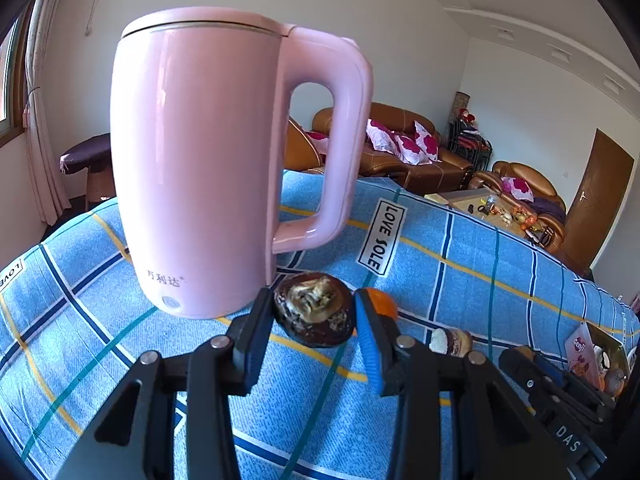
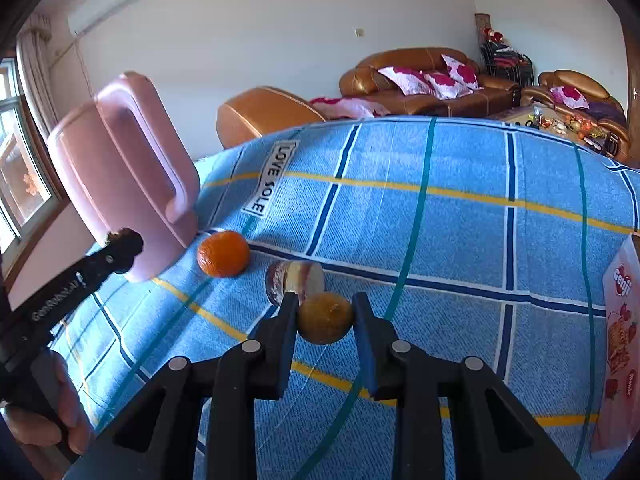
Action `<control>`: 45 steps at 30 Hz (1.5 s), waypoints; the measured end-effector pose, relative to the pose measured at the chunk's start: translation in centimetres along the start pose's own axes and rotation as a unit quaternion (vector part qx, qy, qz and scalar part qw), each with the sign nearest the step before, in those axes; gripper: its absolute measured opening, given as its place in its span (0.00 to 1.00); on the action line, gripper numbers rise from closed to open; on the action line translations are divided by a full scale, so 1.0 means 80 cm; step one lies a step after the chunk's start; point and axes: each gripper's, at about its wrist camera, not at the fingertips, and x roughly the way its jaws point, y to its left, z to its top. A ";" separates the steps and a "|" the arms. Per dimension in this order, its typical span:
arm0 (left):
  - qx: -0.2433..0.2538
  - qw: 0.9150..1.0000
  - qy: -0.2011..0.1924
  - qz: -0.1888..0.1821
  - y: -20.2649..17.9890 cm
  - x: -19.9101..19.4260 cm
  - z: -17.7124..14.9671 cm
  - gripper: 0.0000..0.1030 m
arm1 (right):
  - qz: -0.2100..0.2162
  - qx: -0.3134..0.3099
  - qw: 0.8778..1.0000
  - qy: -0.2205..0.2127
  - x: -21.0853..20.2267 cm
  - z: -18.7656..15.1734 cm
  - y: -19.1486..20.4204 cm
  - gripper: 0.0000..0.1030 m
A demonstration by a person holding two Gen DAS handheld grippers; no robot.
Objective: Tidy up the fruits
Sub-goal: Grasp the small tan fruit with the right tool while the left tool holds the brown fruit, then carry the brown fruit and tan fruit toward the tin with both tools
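Observation:
My left gripper (image 1: 314,312) is shut on a dark brown, dried-out fruit (image 1: 314,310) and holds it above the cloth beside the pink kettle; it also shows in the right wrist view (image 2: 124,246). My right gripper (image 2: 325,318) is shut on a yellow-brown round fruit (image 2: 325,319). An orange (image 2: 223,254) lies on the blue checked cloth (image 2: 460,240) by the kettle's base; its edge shows behind my left finger (image 1: 382,300). A cut brown-and-white fruit (image 2: 294,280) lies just beyond my right fingers, also seen in the left wrist view (image 1: 450,342).
A tall pink kettle (image 1: 200,160) stands at the left of the table, handle toward the middle. A pink snack box (image 2: 620,340) lies at the right edge. Brown sofas with cushions (image 2: 420,80) stand beyond the table.

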 end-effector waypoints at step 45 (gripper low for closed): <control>0.126 0.990 -0.062 0.009 -0.114 -0.045 -0.057 0.41 | -0.162 -0.054 0.976 -0.135 -0.116 -0.041 -0.010 0.29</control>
